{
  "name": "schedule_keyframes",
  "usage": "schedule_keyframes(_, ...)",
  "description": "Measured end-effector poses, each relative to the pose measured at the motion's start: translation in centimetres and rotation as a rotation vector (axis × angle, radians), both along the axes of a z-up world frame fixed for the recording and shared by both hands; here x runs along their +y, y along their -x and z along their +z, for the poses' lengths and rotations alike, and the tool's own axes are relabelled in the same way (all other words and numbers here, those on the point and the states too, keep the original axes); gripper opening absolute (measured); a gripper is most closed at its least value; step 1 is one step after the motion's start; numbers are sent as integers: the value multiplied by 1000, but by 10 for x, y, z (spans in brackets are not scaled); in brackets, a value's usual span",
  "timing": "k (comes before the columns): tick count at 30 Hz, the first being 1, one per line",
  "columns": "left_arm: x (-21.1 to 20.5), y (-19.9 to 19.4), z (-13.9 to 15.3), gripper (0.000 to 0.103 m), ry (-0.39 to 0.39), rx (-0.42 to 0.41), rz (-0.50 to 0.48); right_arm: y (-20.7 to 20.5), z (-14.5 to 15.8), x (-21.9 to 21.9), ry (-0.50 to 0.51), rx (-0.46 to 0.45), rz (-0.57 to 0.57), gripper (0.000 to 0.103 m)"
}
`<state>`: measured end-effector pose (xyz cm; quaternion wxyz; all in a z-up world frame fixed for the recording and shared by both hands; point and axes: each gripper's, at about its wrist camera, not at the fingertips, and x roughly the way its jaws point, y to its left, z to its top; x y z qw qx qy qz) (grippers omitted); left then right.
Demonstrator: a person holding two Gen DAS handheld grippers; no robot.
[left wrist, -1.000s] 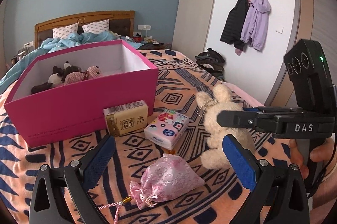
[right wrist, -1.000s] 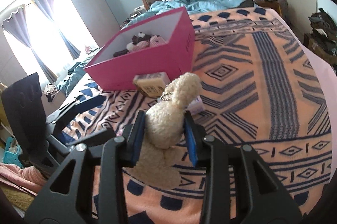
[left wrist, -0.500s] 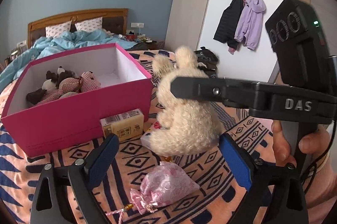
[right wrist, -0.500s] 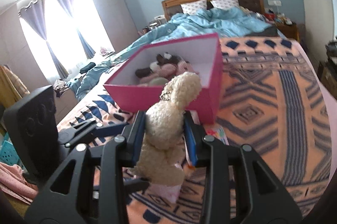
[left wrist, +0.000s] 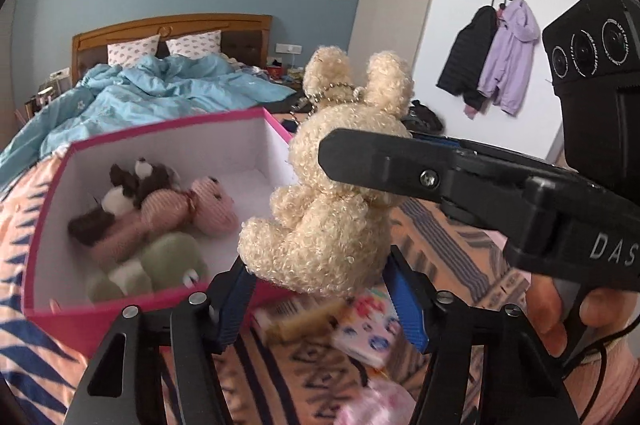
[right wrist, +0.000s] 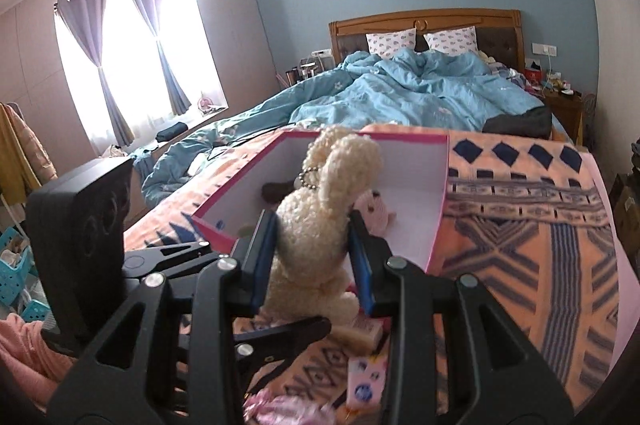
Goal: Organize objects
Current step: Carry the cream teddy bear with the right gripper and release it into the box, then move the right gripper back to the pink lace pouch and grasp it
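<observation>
Right gripper (right wrist: 314, 257) clamps the plush rabbit (right wrist: 320, 225) just short of the pink box (right wrist: 436, 225) ahead, left gripper (left wrist: 320, 301) empty, jaws just narrowed; several toys boxed, packets below remain.

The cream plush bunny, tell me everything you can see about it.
The cream plush bunny has curly, fleecy fabric, two long ears and a metal ball chain at its head. It hangs upright in the air, back to the cameras, clamped at the body by the right gripper, just before the pink box. The left gripper jaws flank its bottom.
</observation>
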<state>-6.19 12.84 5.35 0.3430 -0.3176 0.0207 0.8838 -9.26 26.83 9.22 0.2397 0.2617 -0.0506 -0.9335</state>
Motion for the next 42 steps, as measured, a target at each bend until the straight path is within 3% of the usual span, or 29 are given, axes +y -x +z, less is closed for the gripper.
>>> schedule_keyframes(6, 2, 35, 10, 64, 22, 12, 36, 38, 0, 6, 5, -14, -11, 37)
schedule_keyframes(14, 12, 72, -8, 64, 54, -54, 52, 72, -12, 6, -31, -65, -26, 37)
schedule_keyframes(27, 19, 89, -34, 64, 105, -111, 65, 101, -42, 5, -136, -152, -52, 39)
schedule_keyframes(31, 17, 84, -33, 64, 116, -91, 78, 105, -48, 0, -215, -164, -75, 40)
schedule_keyframes(34, 13, 80, -30, 65, 113, -75, 90, 107, -52, -4, -280, -161, -98, 47)
schedule_keyframes(38, 3, 67, -21, 74, 82, -27, 96, 105, -51, 1, -263, -150, -126, 49)
schedule_keyframes(40, -4, 57, -16, 84, 64, 8, 102, 100, -48, 6, -230, -140, -136, 52)
schedule_keyframes(42, -12, 46, -10, 85, 39, 55, 100, 94, -44, 8, -214, -126, -137, 53)
